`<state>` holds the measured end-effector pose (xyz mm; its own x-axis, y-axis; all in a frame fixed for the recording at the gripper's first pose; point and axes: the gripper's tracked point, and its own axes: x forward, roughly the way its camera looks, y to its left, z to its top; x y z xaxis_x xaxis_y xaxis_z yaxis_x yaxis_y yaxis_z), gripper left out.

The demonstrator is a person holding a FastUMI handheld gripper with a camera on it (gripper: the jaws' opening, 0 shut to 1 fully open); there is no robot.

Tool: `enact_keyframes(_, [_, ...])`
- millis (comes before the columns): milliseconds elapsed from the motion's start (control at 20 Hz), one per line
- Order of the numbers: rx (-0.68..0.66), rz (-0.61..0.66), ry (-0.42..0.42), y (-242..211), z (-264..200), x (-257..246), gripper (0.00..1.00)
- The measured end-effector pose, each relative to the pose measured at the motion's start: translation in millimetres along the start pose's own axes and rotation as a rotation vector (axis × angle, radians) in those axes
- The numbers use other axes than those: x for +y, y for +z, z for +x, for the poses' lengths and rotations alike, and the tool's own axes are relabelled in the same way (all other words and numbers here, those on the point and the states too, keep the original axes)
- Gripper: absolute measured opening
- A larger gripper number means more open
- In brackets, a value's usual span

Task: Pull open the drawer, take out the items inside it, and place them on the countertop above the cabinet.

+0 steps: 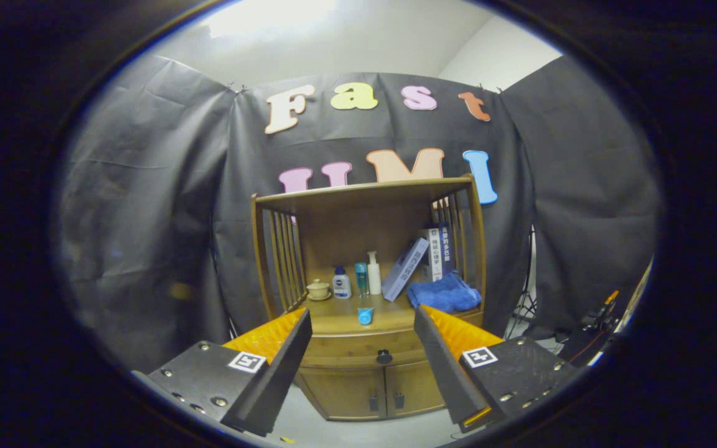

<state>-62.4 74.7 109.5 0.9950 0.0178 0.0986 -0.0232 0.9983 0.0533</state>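
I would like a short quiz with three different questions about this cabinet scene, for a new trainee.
1. True or false: the drawer of the cabinet is already pulled open.
2. Which thing lies at the right end of the countertop? A) blue towel B) white plate C) red cup
3. Fill in: the gripper has its jaws ____, with the drawer knob seen between them, farther ahead.

Key:
1. False; the drawer is shut.
2. A, the blue towel, in front of the books.
3. Open, holding nothing.
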Motion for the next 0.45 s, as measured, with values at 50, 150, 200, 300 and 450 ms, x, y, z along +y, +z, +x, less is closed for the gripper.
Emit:
enact_keyframes(50, [0.009,-0.009,0.009,-4,-3,3,0.99])
enact_keyframes(150, [0.018,-0.04,0.015,-10,-5,3,0.99])
enact_keyframes(200, [0.018,-0.051,0.016,-12,-4,4,0.99])
enact_keyframes(300, [0.014,-0.052,0.015,-13,-2,4,0.99])
enact_keyframes(450, [0.011,-0.022,0.018,-15,0,3,0.99])
